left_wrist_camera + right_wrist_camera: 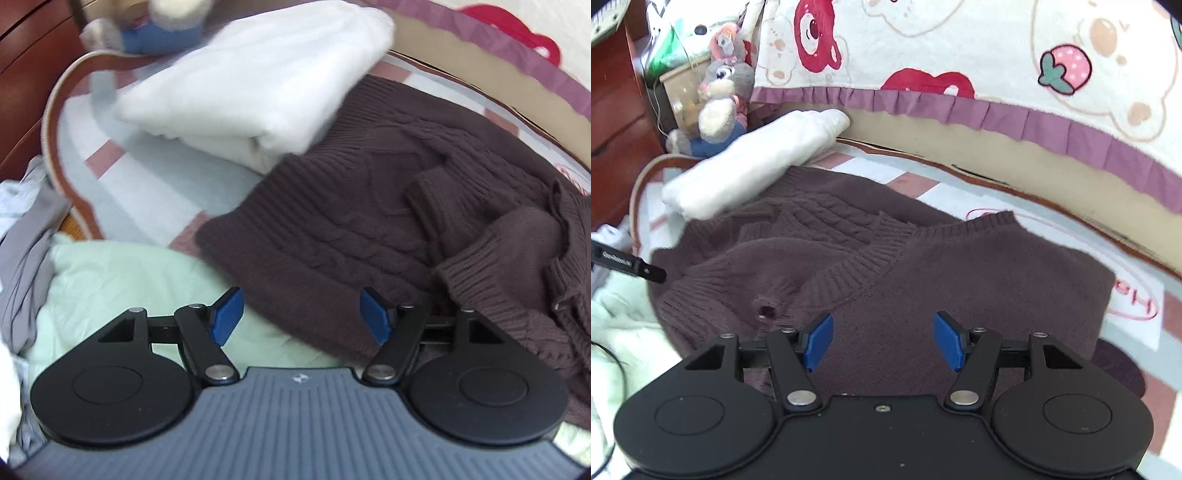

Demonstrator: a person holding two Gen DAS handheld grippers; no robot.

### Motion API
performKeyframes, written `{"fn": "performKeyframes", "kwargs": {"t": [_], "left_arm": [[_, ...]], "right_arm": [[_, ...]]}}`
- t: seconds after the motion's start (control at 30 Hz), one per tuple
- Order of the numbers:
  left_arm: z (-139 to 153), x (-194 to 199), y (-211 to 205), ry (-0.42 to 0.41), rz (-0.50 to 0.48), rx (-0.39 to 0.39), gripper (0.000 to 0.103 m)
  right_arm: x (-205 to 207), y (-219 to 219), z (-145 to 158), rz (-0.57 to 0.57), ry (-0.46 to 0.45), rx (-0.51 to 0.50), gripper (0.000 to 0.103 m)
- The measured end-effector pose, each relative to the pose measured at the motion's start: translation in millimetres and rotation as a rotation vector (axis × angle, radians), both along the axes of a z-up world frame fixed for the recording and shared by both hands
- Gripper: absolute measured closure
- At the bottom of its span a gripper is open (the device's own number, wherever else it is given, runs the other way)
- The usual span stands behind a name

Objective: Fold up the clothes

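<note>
Lying rumpled on the checked bed sheet (pixel 916 181), the brown cable-knit sweater (pixel 960 266) has ribbed cuffs & hem, sleeves folded in over the body. Left gripper (pixel 301 317): blue fingers (pixel 228 315) spread, nothing between, hovering over the sweater's near hem. Right gripper (pixel 884 341): fingers spread too, above smooth knit. Folded white cloth (pixel 255 81) sits far left, touching the sweater. Plush rabbit (pixel 720 99) far left; pale green fabric (pixel 122 280) near left.

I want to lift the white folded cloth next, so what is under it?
The white folded cloth lies on the checked bed cover, and its near edge overlaps the brown sweater. Anything else beneath the cloth is covered.
</note>
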State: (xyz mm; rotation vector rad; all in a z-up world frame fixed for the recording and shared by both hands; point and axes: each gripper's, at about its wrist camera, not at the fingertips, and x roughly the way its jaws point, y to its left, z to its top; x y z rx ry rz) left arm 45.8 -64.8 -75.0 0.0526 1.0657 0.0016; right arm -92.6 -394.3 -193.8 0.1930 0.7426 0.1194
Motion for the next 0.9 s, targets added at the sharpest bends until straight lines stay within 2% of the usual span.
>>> {"fn": "performKeyframes", "kwargs": {"t": [0.07, 0.13, 0.2, 0.23, 0.3, 0.33, 0.4, 0.43, 0.47, 0.53, 0.57, 0.6, 0.7, 0.8, 0.9], "left_arm": [[-1.7, 4.5, 11.7, 0.005, 0.045, 0.013, 0.031], [-9.8, 12.6, 24.1, 0.023, 0.104, 0.01, 0.03], [-20.8, 19.3, 40.1, 0.048, 0.163, -0.068, 0.03], [-26.9, 22.6, 46.0, 0.06, 0.184, -0.132, 0.03], [-37.9, 28.8, 52.5, 0.062, 0.21, -0.241, 0.023], [-39.6, 31.0, 49.3, 0.044, 0.196, -0.238, 0.014], [-39.7, 30.3, 34.0, -0.007, 0.101, -0.155, 0.012], [-39.1, 28.5, 25.4, -0.036, 0.049, -0.104, 0.017], [-38.5, 26.8, 16.8, -0.065, -0.003, -0.052, 0.042], [-32.8, 21.0, -2.0, -0.114, -0.135, 0.07, 0.08], [-28.7, 17.8, -10.2, -0.137, -0.181, 0.129, 0.09], [-23.7, 14.2, -16.5, -0.167, -0.223, 0.16, 0.095], [1.2, 3.9, -28.9, -0.267, -0.288, 0.172, 0.095], [41.7, -9.6, -50.7, -0.386, -0.385, 0.182, 0.095], [87.0, -23.1, -89.0, -0.493, -0.527, 0.151, 0.095]], "right_arm": [[-1.6, -1.0, 3.7, 0.014, -0.011, 0.076, 0.037], [-1.2, 4.3, 7.3, 0.024, -0.023, 0.055, 0.037], [-0.1, 9.5, 8.5, 0.024, -0.026, 0.013, 0.037], [1.1, 9.6, 6.6, 0.022, -0.018, 0.009, 0.037], [3.7, 6.0, 0.5, 0.002, 0.011, 0.02, 0.037], [4.3, 3.6, -1.3, -0.01, 0.019, 0.023, 0.037], [4.3, -0.9, -2.6, -0.024, 0.024, 0.03, 0.037], [3.6, -2.8, -2.2, -0.023, 0.02, 0.037, 0.037], [2.4, -3.5, -1.0, -0.013, 0.016, 0.041, 0.037], [0.7, -3.5, 0.9, 0.016, 0.012, 0.039, 0.037], [0.0, -2.1, 1.0, 0.032, 0.013, 0.036, 0.037], [-0.8, -0.5, 1.0, 0.048, 0.014, 0.032, 0.037], [2.4, 6.0, -4.3, 0.107, 0.058, 0.04, 0.037], [7.6, 12.5, -18.1, 0.163, 0.176, 0.042, 0.038], [-1.9, -12.8, -12.3, 0.084, 0.182, 0.156, 0.037]]}}
